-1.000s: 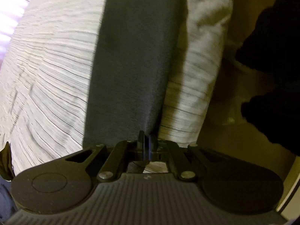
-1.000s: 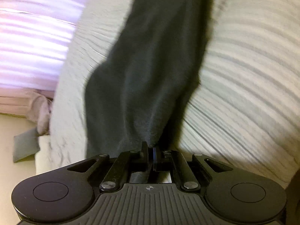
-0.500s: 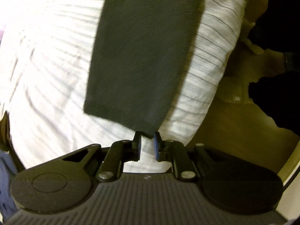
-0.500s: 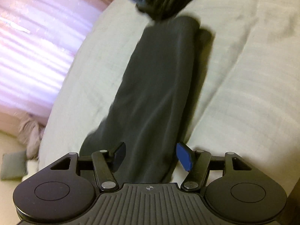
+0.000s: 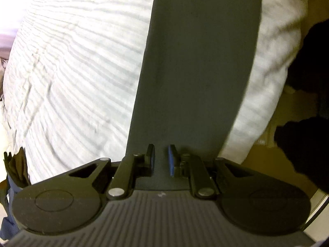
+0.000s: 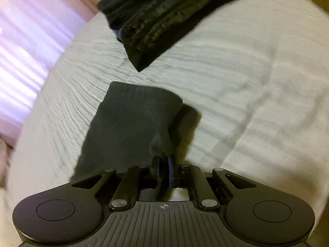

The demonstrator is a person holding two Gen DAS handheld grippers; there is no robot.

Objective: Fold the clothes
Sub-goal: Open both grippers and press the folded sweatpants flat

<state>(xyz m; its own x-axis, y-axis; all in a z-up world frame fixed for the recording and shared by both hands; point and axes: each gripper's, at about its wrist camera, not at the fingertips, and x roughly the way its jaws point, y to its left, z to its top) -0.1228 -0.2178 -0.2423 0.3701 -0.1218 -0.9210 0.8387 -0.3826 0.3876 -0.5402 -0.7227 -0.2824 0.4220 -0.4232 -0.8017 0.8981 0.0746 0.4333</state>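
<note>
A long dark grey garment (image 5: 197, 61) lies as a folded strip on a white striped bed cover (image 5: 72, 72). My left gripper (image 5: 161, 160) hovers over its near end. Its jaws stand slightly apart and the pads are not pressing the cloth seen through the gap. In the right wrist view the garment (image 6: 127, 127) runs away from me to a squared far end. My right gripper (image 6: 164, 162) is at its near right edge, jaws closing tight on a raised pinch of the cloth.
A stack of folded dark clothes (image 6: 164, 14) sits at the far side of the bed cover (image 6: 246, 82). Pink-lit striped fabric (image 6: 24, 51) is on the left. A dark shape (image 5: 304, 140) stands over tan floor (image 5: 267, 164) to the bed's right.
The left gripper let go of the garment's end, opened slightly and moved forward over the strip. The right gripper opened wide, then closed on the garment's right edge; the folded stack came into view.
</note>
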